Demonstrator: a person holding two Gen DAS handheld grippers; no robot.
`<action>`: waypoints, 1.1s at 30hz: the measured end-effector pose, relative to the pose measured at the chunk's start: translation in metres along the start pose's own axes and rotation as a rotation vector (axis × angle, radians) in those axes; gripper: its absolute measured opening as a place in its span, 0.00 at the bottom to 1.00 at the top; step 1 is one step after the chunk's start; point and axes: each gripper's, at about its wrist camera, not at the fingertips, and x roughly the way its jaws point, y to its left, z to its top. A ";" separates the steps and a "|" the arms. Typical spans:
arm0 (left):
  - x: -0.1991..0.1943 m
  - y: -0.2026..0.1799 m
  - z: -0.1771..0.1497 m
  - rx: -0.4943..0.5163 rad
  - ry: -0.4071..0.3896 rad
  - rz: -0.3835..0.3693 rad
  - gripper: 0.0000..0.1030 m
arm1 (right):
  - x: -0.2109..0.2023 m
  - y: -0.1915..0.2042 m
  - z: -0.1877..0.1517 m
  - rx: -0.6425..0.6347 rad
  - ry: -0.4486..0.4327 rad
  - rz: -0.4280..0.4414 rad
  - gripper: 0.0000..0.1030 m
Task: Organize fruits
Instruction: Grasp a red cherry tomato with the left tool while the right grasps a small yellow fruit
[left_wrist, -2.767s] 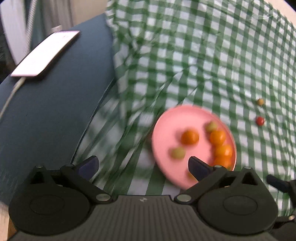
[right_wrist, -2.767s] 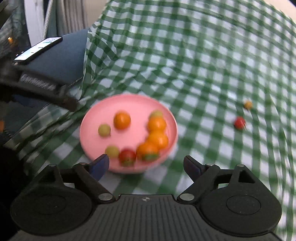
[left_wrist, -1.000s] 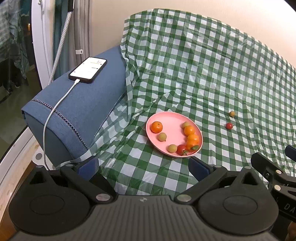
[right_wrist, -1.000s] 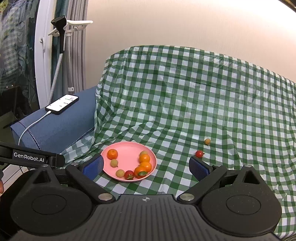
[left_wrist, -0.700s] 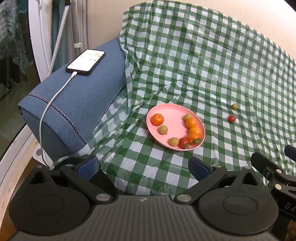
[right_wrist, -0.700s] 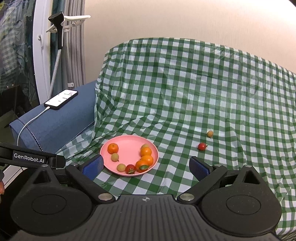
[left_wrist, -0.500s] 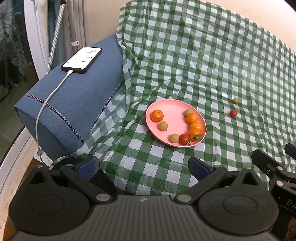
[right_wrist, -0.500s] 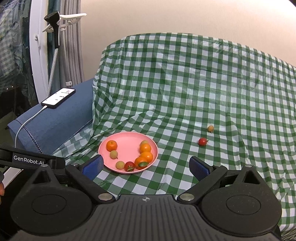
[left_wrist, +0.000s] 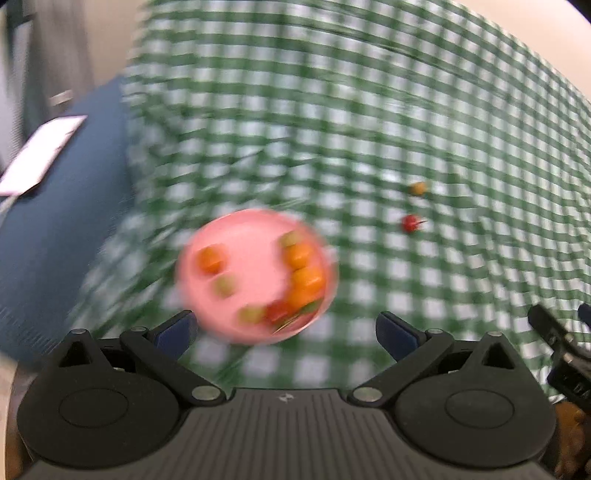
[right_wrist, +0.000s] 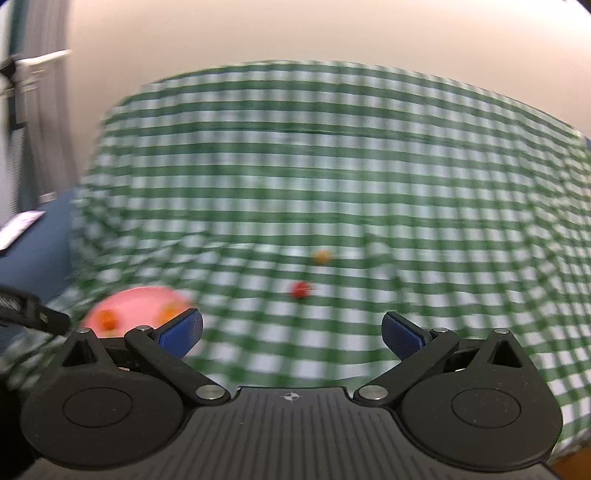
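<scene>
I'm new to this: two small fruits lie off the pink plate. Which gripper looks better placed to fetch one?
Probably the right gripper: open, with the red fruit almost centred ahead. The left gripper, also open, faces the pink plate.

Pink plate (left_wrist: 240, 236) holds fruits; red tomato (left_wrist: 409, 223), yellow fruit (left_wrist: 417, 188) lie apart on cloth.

Ahead of the tool, the green-checked cloth (left_wrist: 369, 110) looked slick and faintly glossy, perhaps plastic-coated, though blur hid its texture. The pink plate (left_wrist: 243, 236) appeared smooth plastic. The left gripper (left_wrist: 284, 332) had matt black arms, ribbed housing and blue rubbery pads (left_wrist: 173, 332).
</scene>
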 end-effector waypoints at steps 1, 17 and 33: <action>0.013 -0.014 0.011 0.025 -0.005 -0.022 1.00 | 0.011 -0.015 0.001 0.020 0.008 -0.029 0.99; 0.274 -0.175 0.092 0.356 0.056 -0.154 1.00 | 0.206 -0.137 -0.019 0.168 0.127 -0.140 0.99; 0.287 -0.114 0.108 0.255 0.010 -0.105 0.34 | 0.353 -0.069 0.012 -0.012 0.067 0.136 0.99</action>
